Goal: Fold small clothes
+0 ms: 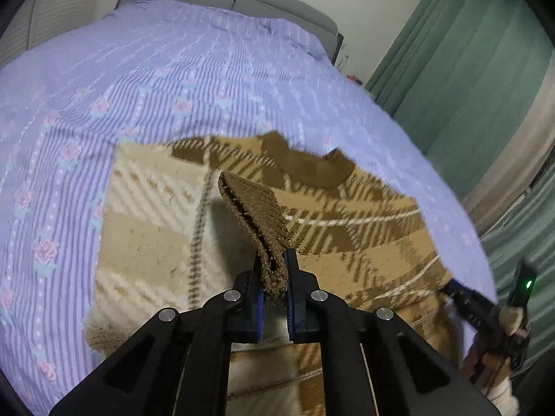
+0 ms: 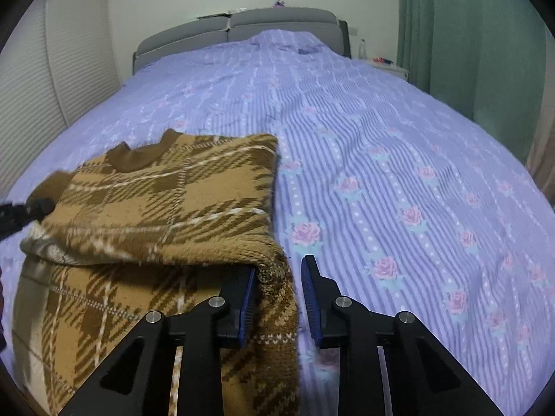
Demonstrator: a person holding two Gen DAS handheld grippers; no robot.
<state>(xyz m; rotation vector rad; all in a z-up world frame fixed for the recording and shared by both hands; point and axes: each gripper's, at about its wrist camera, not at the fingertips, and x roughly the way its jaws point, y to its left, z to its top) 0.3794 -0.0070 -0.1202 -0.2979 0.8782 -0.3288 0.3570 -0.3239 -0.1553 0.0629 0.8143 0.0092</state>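
Sweater cuff in left tool

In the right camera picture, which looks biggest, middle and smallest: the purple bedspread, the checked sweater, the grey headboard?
1. bedspread
2. sweater, though it is nearer the camera
3. headboard, far away

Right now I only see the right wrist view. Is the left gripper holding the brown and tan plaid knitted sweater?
Observer: Yes, the left gripper is shut on the brown and tan plaid knitted sweater's ribbed brown cuff.
Operator: What lies under that cuff?
Observer: A paler cream panel of the sweater, flat on the purple striped floral bedspread.
Operator: Does the left view show my right gripper?
Observer: Only blurred, at the sweater's edge; a green light glows on it.
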